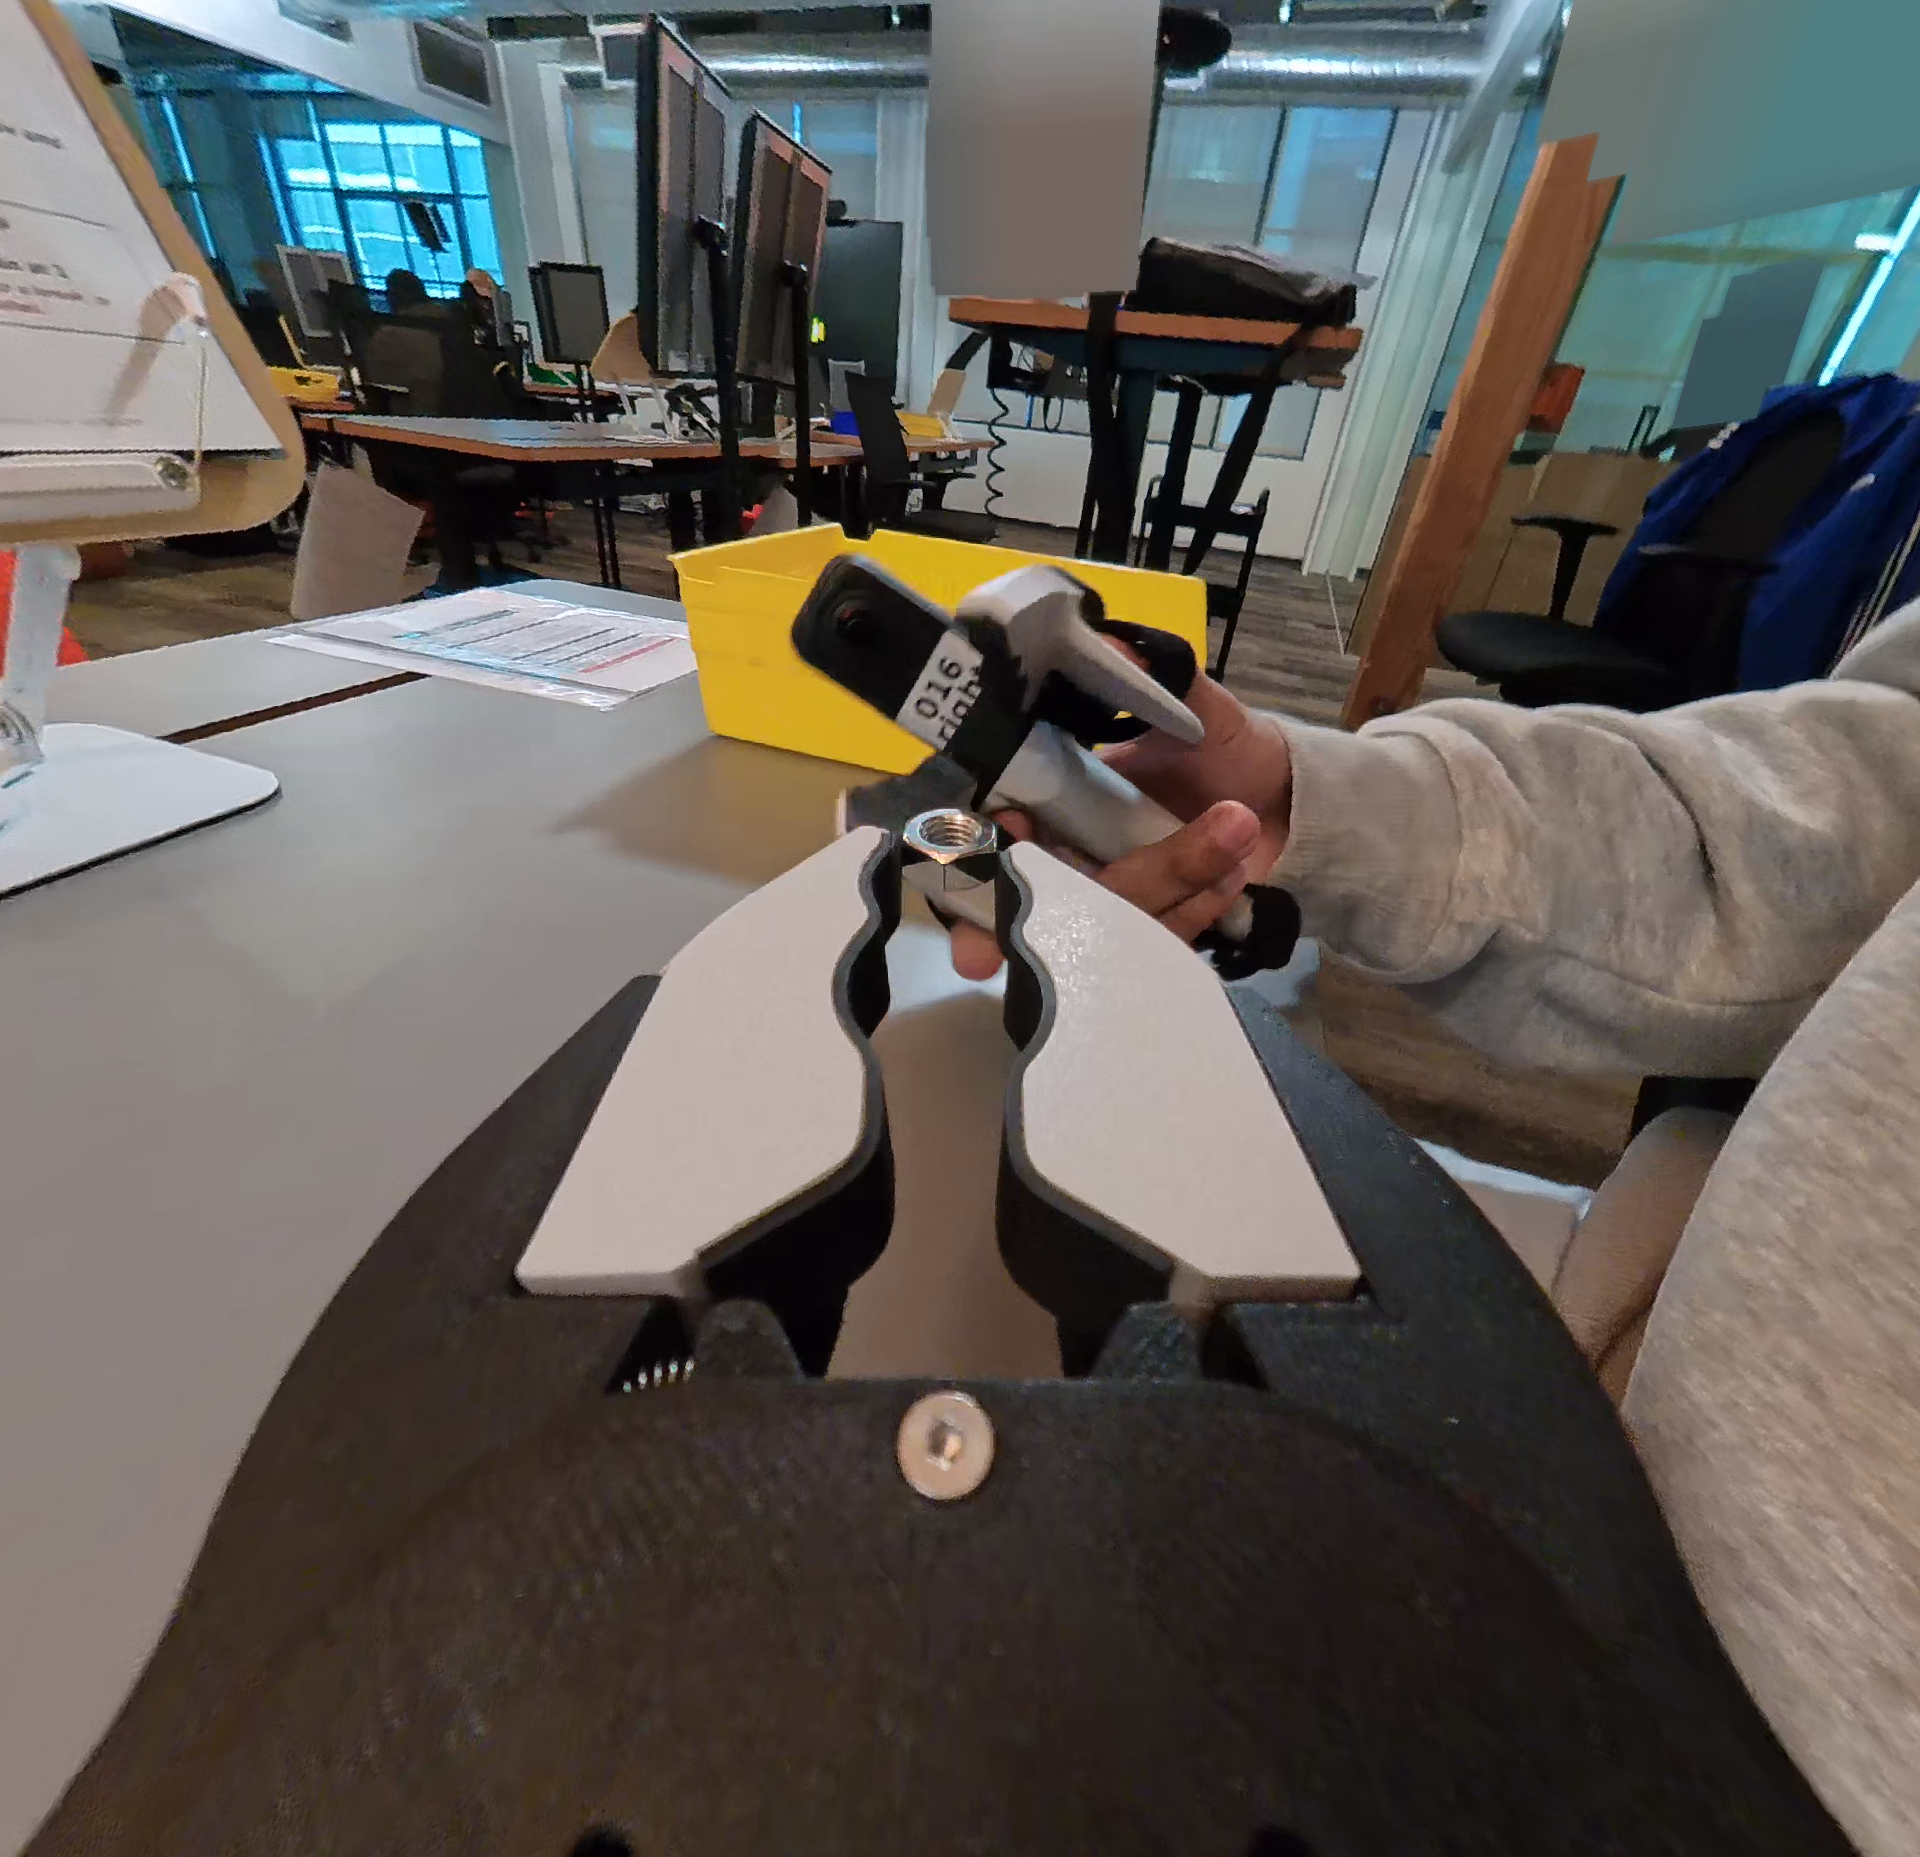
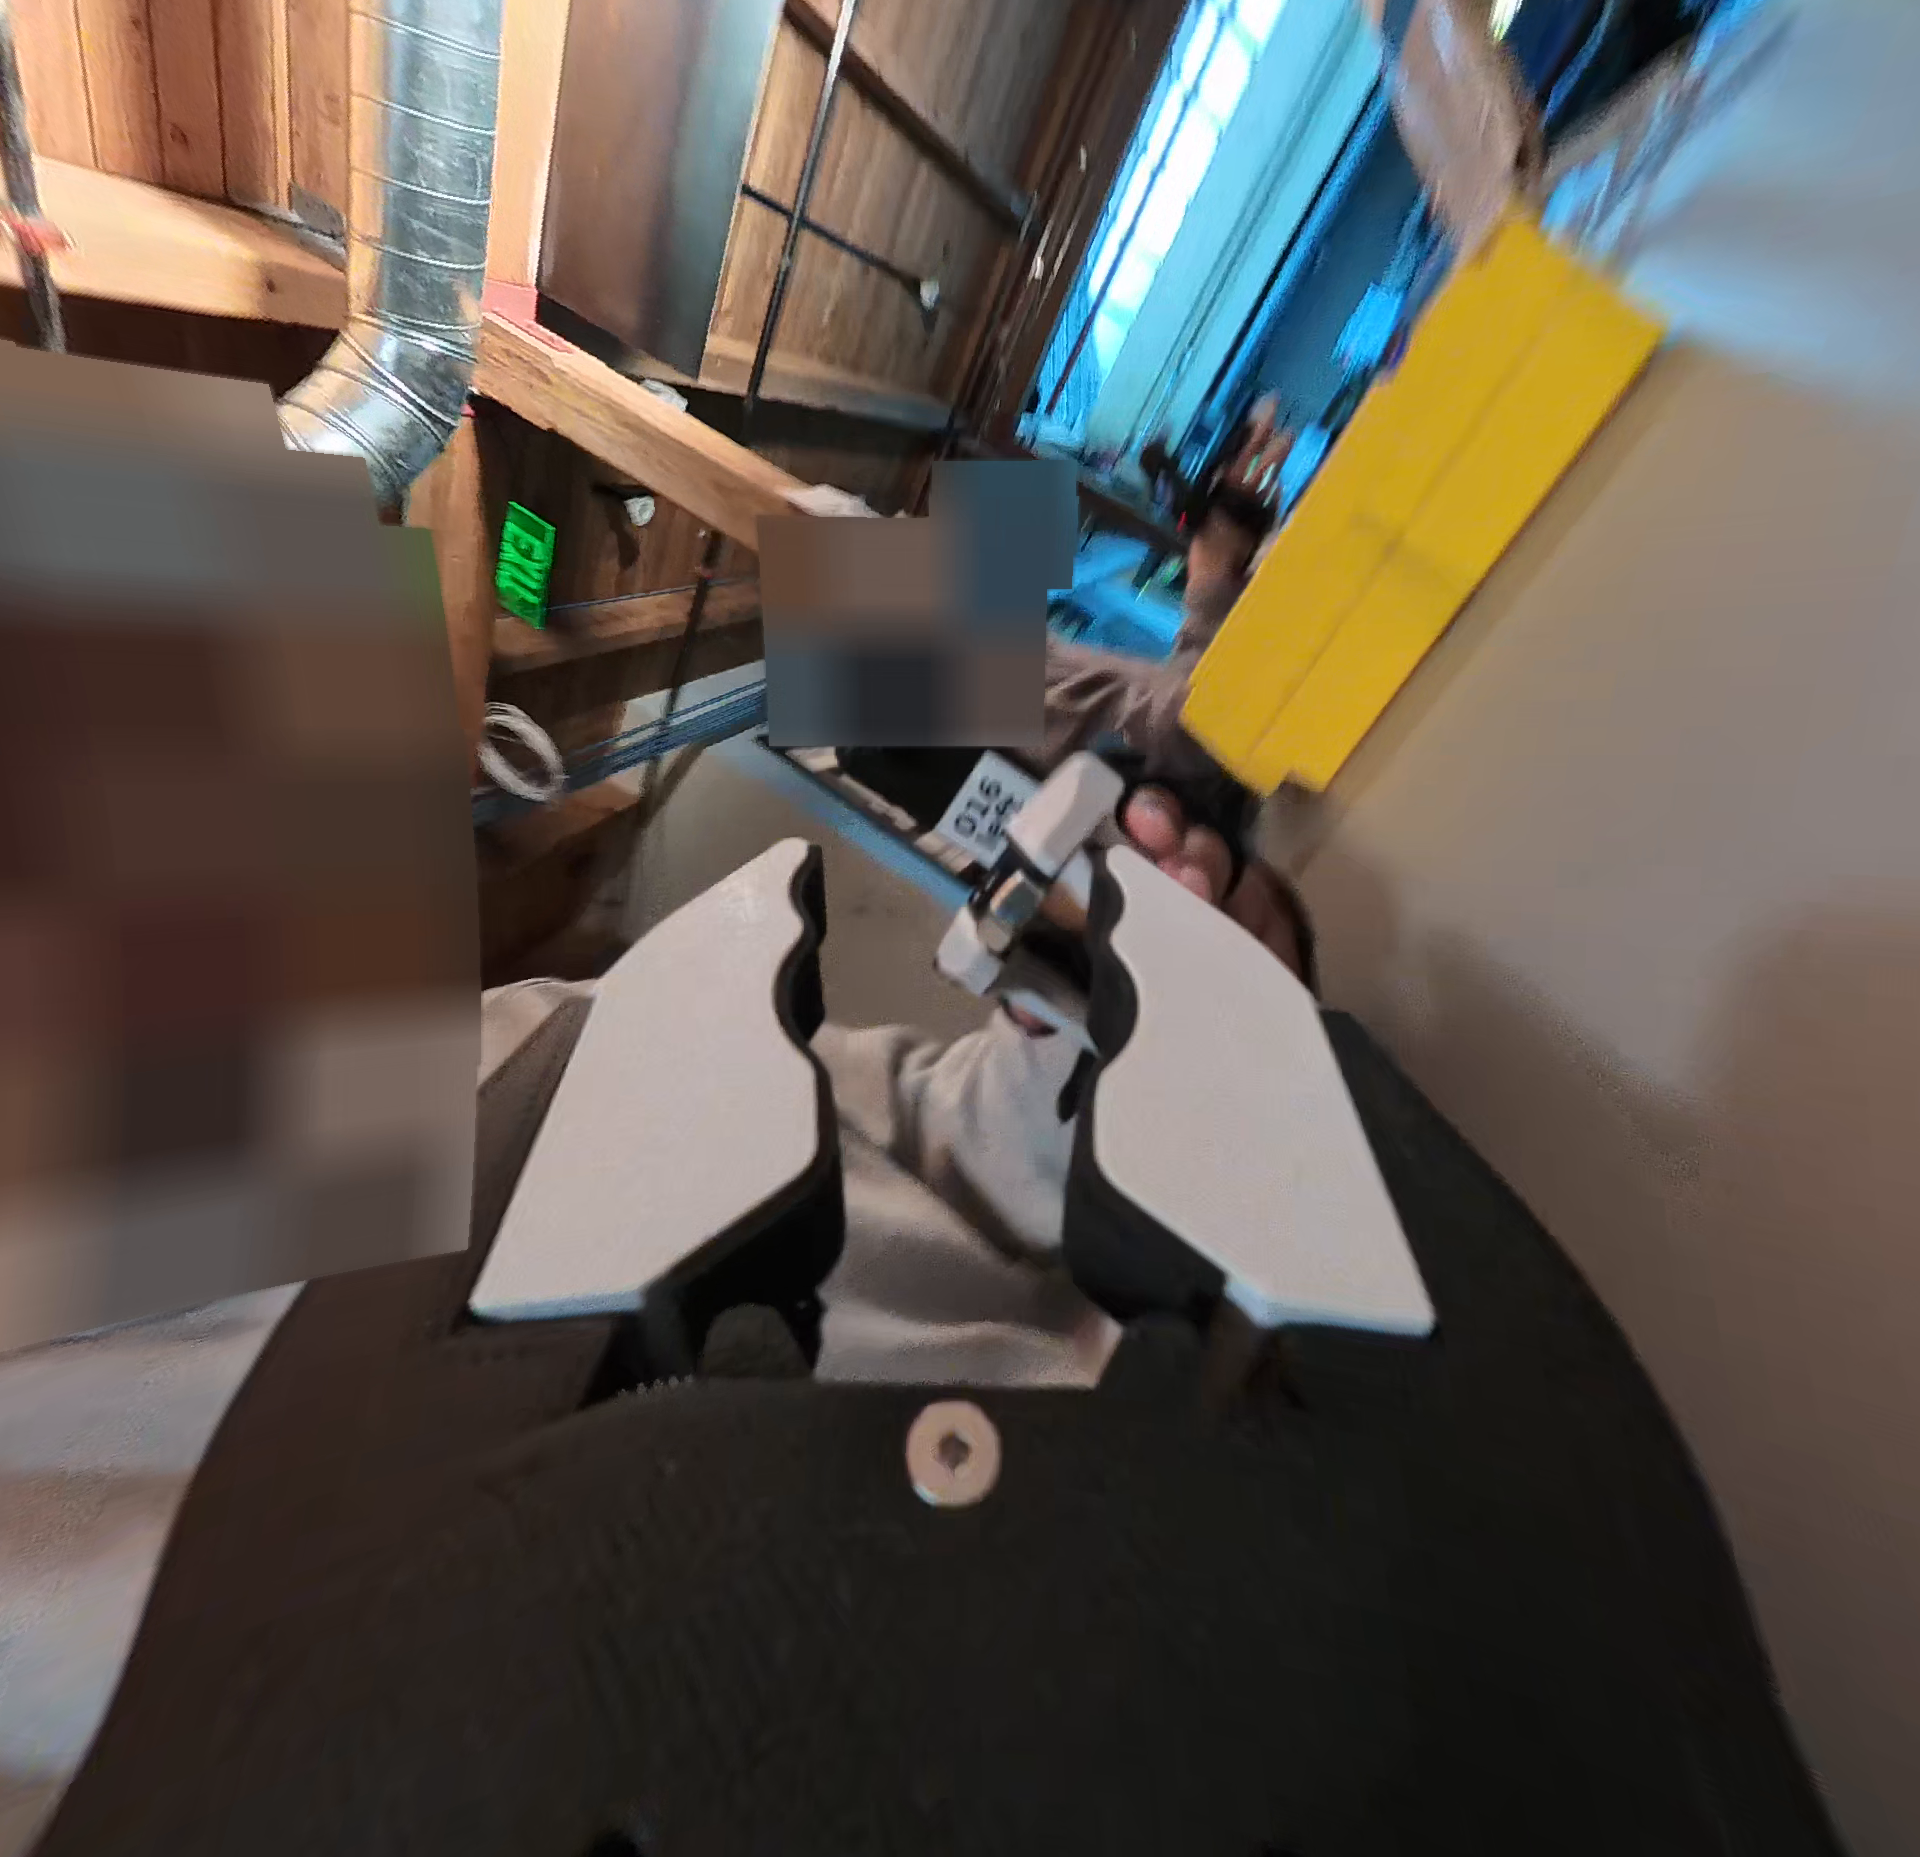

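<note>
My left gripper (image 1: 949, 851) is shut on a silver hex nut (image 1: 949, 834), pinched at its fingertips and held above the grey table (image 1: 364, 924) with its threaded hole facing up. Just beyond it a hand (image 1: 1195, 841) holds the right gripper, whose camera (image 1: 857, 628) faces the nut. In the right wrist view my right gripper (image 2: 961, 877) is open and empty. The nut (image 2: 1006, 908) shows between its fingertips, close to the right finger (image 2: 1195, 1028), still held by the left gripper's white tips. I cannot tell whether they touch.
A yellow bin (image 1: 769, 685) stands on the table behind the grippers and also shows in the right wrist view (image 2: 1403, 560). A laminated sheet (image 1: 499, 638) lies at the back left. A document stand (image 1: 104, 373) is at far left. A grey sleeve (image 1: 1558, 851) fills the right.
</note>
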The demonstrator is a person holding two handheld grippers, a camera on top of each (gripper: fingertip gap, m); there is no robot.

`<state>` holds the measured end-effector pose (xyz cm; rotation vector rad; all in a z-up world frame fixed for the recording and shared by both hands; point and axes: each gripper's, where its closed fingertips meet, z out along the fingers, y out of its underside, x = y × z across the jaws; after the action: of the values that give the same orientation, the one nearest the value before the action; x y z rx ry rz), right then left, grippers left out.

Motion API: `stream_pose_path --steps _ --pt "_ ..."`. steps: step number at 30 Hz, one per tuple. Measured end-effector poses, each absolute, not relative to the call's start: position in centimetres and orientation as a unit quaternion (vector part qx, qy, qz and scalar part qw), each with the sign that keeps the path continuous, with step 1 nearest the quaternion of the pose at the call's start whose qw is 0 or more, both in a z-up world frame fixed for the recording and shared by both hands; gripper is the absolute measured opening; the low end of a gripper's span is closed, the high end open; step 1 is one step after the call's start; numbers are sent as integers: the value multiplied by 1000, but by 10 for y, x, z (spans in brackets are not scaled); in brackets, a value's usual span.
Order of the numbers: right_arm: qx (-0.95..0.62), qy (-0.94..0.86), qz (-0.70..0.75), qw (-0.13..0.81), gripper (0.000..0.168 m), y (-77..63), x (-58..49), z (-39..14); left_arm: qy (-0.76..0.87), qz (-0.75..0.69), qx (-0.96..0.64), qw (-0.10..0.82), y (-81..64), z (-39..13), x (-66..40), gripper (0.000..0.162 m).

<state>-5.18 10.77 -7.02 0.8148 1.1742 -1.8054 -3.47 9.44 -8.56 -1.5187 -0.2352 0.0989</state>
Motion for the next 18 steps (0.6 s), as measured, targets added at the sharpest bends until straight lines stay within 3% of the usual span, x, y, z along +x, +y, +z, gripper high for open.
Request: stream_pose_path --steps 3,7,10,18 --pt "280 529 -770 220 47 114 -58 -58 -122 11 -675 727 91 -83 -36 16" --pt "190 612 -766 51 31 113 -45 -53 -131 -22 -665 735 87 -79 -38 16" --pt "156 650 -744 8 32 107 -38 -59 -124 -23 -670 732 85 -81 -37 16" --pt "134 717 -684 3 35 90 -30 -88 -89 -30 -686 722 90 -85 -25 17"
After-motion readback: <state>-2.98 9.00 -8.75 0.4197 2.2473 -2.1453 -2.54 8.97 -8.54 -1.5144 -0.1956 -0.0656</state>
